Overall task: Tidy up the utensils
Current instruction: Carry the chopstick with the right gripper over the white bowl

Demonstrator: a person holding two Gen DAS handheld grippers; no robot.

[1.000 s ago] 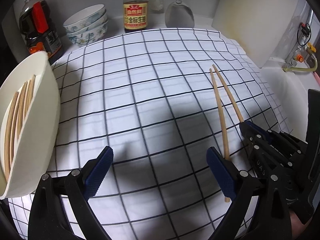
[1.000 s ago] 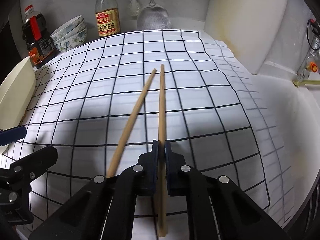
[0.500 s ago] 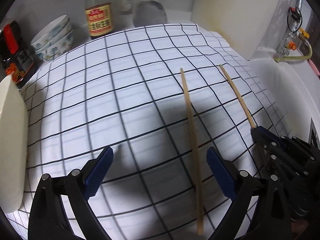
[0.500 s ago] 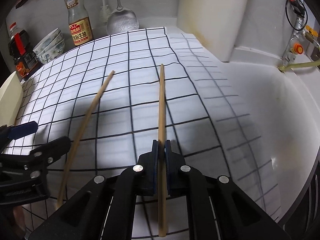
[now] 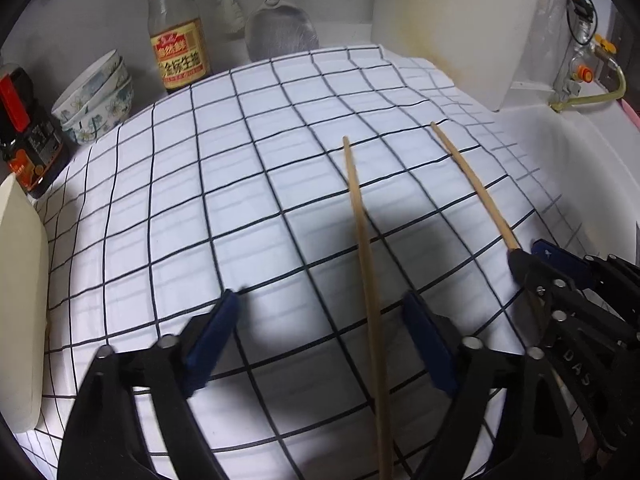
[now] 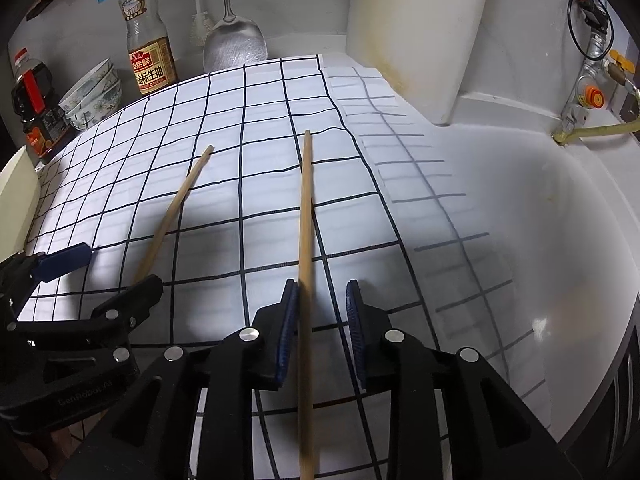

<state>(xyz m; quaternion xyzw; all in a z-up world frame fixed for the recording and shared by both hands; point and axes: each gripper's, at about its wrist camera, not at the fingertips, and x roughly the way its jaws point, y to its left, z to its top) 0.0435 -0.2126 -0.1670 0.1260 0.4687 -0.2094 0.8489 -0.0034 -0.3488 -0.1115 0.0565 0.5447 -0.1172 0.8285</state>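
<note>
Two chopsticks on checked cloth [image 5: 240, 208]; my right gripper [image 6: 322, 328] just opening, right chopstick [image 6: 306, 240] loose between pads; left gripper [image 5: 320, 332] narrowing, unclamped, around left chopstick [image 5: 366, 264].

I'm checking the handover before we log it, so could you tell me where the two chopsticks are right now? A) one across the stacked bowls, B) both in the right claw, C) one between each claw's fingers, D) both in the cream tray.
C: one chopstick runs between the open fingers of the left claw, and the other chopstick lies between the parted fingers of the right claw, which have just been opening.
</note>
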